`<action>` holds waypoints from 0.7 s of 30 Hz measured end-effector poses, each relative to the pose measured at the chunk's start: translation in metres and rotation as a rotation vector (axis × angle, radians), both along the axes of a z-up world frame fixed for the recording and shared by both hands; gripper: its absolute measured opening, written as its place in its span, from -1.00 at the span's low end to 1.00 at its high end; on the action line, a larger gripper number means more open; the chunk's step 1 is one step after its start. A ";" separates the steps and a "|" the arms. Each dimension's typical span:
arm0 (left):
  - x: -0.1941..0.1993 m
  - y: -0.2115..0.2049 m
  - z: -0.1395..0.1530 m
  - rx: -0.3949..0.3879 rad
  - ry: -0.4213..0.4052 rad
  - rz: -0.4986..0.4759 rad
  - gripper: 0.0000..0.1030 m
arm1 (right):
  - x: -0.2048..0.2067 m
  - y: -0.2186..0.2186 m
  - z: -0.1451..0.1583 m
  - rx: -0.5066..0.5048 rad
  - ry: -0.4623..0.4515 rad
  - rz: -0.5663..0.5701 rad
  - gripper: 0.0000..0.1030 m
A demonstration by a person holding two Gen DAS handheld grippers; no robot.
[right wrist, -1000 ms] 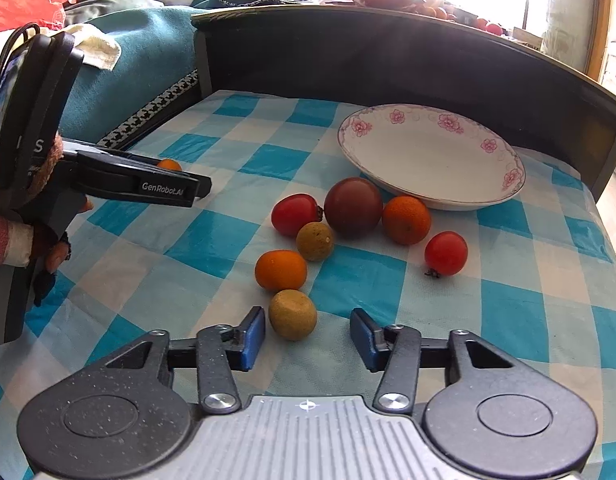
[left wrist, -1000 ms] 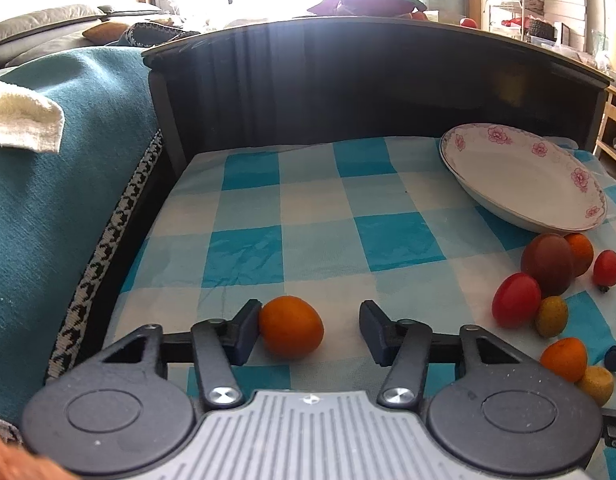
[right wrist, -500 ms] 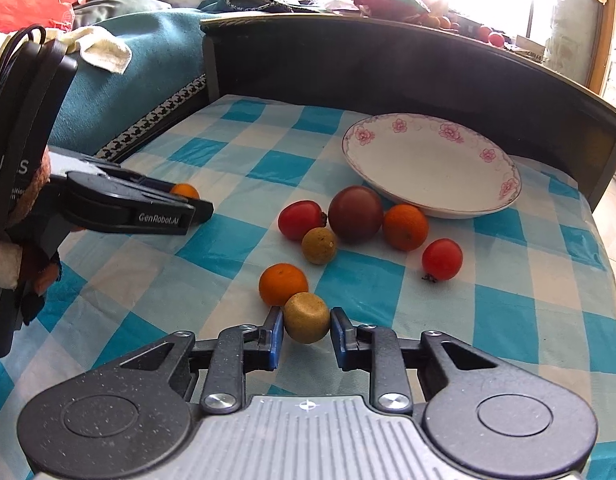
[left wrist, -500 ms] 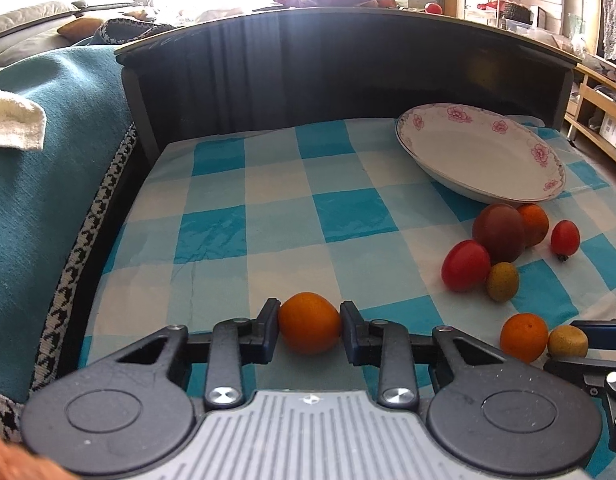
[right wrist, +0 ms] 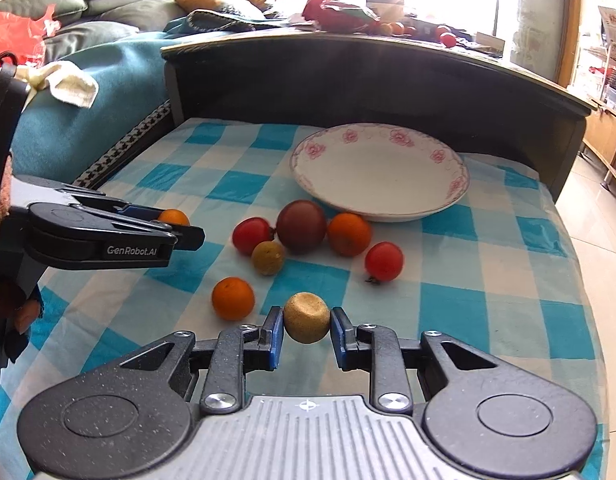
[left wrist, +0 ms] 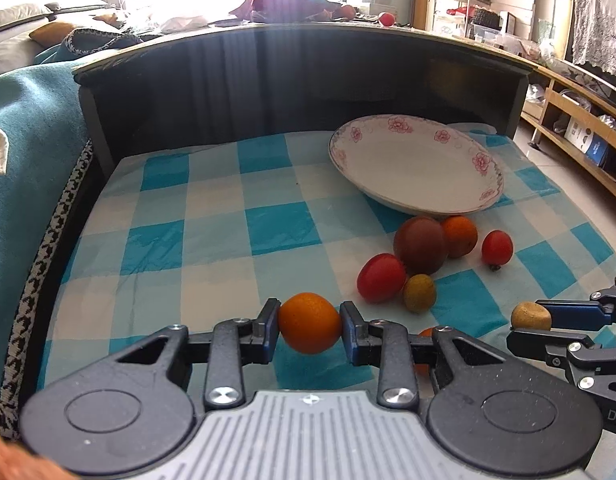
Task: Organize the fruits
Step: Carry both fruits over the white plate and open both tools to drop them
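Note:
My left gripper (left wrist: 309, 322) is shut on a small orange (left wrist: 309, 323), held just above the checked cloth. My right gripper (right wrist: 306, 323) is shut on a tan round fruit (right wrist: 306, 323), also lifted off the cloth. A white plate with pink flowers (left wrist: 417, 165) (right wrist: 381, 174) sits empty at the far right of the table. In front of it lie a dark plum (right wrist: 302, 227), an orange (right wrist: 349, 234), two red tomatoes (right wrist: 252, 235) (right wrist: 384, 261) and a greenish-brown fruit (right wrist: 268, 258). Another orange (right wrist: 232, 298) lies close to my right gripper's left finger.
A dark curved backboard (right wrist: 371, 80) walls the table's far side. A teal blanket (right wrist: 88, 108) with a white towel (right wrist: 74, 84) lies along the left. The blue-and-white checked cloth (left wrist: 212, 224) is bare on its left half. A tiled floor (right wrist: 595, 216) drops off at right.
Both grippers went from open around their fruits to shut on them, then lifted. The left took the orange, the right the tan fruit, and both views swung toward the plate.

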State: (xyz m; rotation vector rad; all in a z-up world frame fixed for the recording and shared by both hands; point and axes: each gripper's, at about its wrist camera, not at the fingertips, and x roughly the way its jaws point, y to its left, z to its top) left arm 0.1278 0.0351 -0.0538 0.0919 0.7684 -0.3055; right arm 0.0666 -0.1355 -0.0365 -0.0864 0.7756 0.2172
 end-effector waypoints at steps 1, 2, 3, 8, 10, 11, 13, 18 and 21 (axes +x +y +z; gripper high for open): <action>0.002 -0.003 0.002 -0.010 -0.001 -0.003 -0.21 | 0.002 -0.003 0.002 0.004 -0.004 -0.011 -0.62; 0.004 -0.006 0.004 -0.020 -0.002 -0.007 -0.21 | 0.005 -0.007 0.004 0.009 -0.012 -0.024 -0.62; 0.006 -0.010 0.006 -0.028 -0.004 -0.011 -0.21 | 0.008 -0.010 0.006 0.012 -0.020 -0.033 -0.62; 0.018 -0.031 0.017 -0.025 -0.033 -0.038 -0.21 | 0.033 -0.024 0.014 0.026 -0.056 -0.070 -0.63; 0.026 -0.038 0.020 -0.038 -0.034 -0.036 -0.21 | 0.045 -0.028 0.017 0.034 -0.069 -0.079 -0.63; 0.030 -0.041 0.022 -0.041 -0.037 -0.037 -0.21 | 0.051 -0.030 0.019 0.037 -0.077 -0.082 -0.62; 0.038 -0.049 0.025 -0.033 -0.047 -0.048 -0.21 | 0.061 -0.034 0.022 0.039 -0.093 -0.085 -0.63; 0.059 -0.072 0.028 -0.005 -0.072 -0.081 -0.21 | 0.081 -0.043 0.021 0.052 -0.100 -0.097 -0.62; 0.069 -0.080 0.022 0.008 -0.069 -0.091 -0.21 | 0.092 -0.048 0.016 0.067 -0.087 -0.102 -0.63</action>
